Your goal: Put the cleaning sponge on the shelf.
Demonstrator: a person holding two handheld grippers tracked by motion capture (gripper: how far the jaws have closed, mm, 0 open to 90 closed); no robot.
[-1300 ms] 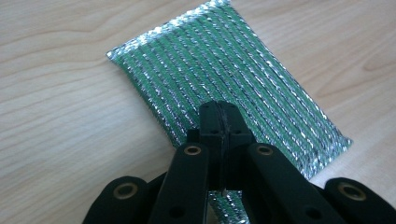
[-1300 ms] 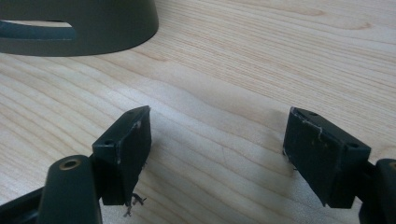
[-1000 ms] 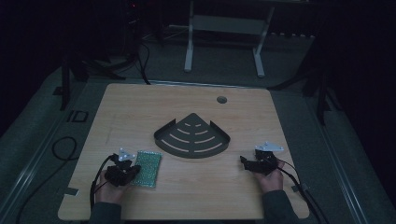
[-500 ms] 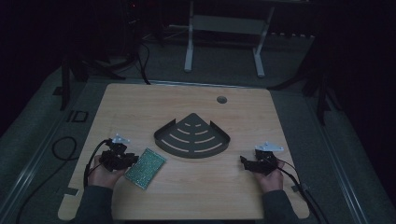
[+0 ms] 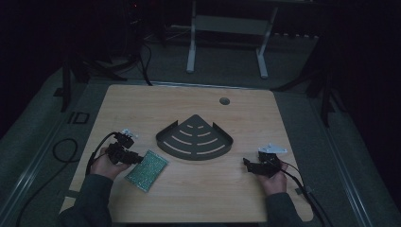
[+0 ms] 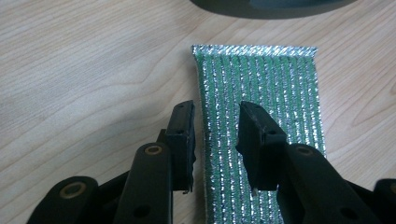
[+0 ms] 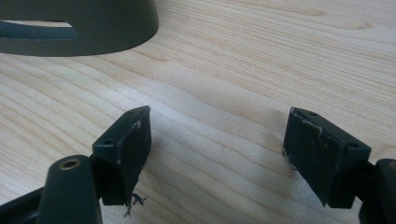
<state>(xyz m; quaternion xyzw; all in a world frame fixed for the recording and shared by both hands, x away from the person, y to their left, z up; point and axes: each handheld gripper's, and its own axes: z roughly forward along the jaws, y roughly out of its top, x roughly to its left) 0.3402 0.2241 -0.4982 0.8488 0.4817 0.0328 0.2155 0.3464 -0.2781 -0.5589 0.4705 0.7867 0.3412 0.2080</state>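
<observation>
The green scouring pad [image 6: 259, 121] lies near the worktop's front-left corner, its long axis running straight away from the left gripper [image 6: 215, 140], whose parted jaws straddle its near end, gripping nothing. The right gripper [image 7: 217, 149] rests released, well apart from it.

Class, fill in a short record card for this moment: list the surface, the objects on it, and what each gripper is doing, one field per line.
Surface: wooden table with a round hole near its far edge
Centre object: dark fan-shaped slotted tray
Second object: green glittery scouring pad, flat on the table, front-left of the tray
Left gripper: jaws partly open, astride the pad's near end, not closed on it
Right gripper: jaws wide open over bare wood, holding nothing
</observation>
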